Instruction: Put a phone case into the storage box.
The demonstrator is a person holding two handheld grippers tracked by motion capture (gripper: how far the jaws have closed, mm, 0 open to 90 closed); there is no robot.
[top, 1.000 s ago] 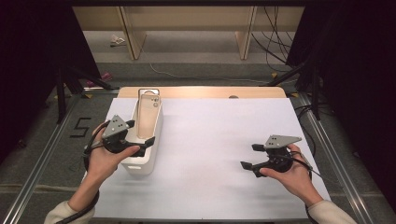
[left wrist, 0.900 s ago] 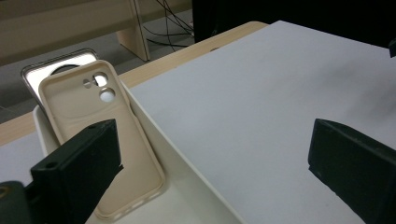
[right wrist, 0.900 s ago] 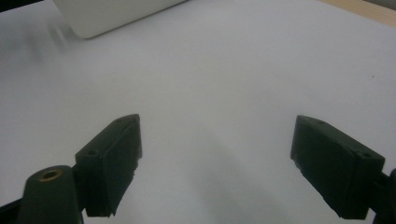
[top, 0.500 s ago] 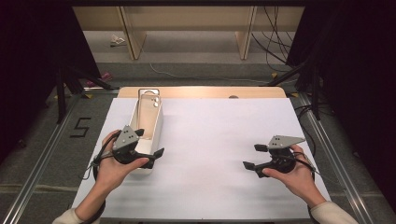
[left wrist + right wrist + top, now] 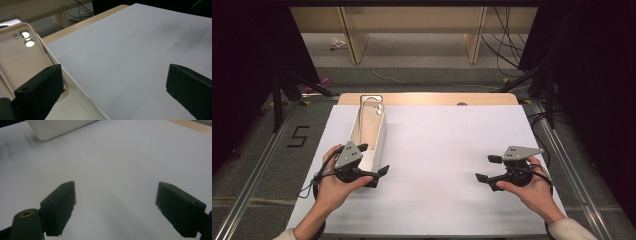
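A long white tray [image 5: 379,131] lies lengthwise on the left of the white table [image 5: 442,145]. A cream phone case [image 5: 21,56] with camera holes leans inside it. My left gripper [image 5: 374,159] is open at the tray's near end. In the left gripper view, one jaw sits over the tray's inside by the phone case. The other jaw hangs over the bare table, with the tray's rim [image 5: 75,82] between them. My right gripper [image 5: 485,168] is open low over the table's right side, with nothing between its jaws. Its own view shows the right gripper [image 5: 116,207] aimed at the tray's corner [image 5: 57,127].
A wooden strip [image 5: 427,98] runs along the table's far edge. Metal rails [image 5: 259,165] flank the table on both sides, and a floor mark "5" [image 5: 298,136] lies to the left. Cables and shelf legs stand beyond the far edge.
My left gripper has moved nearer to the person and a little right, from beside the tray's middle to its near end. The right gripper has barely shifted.
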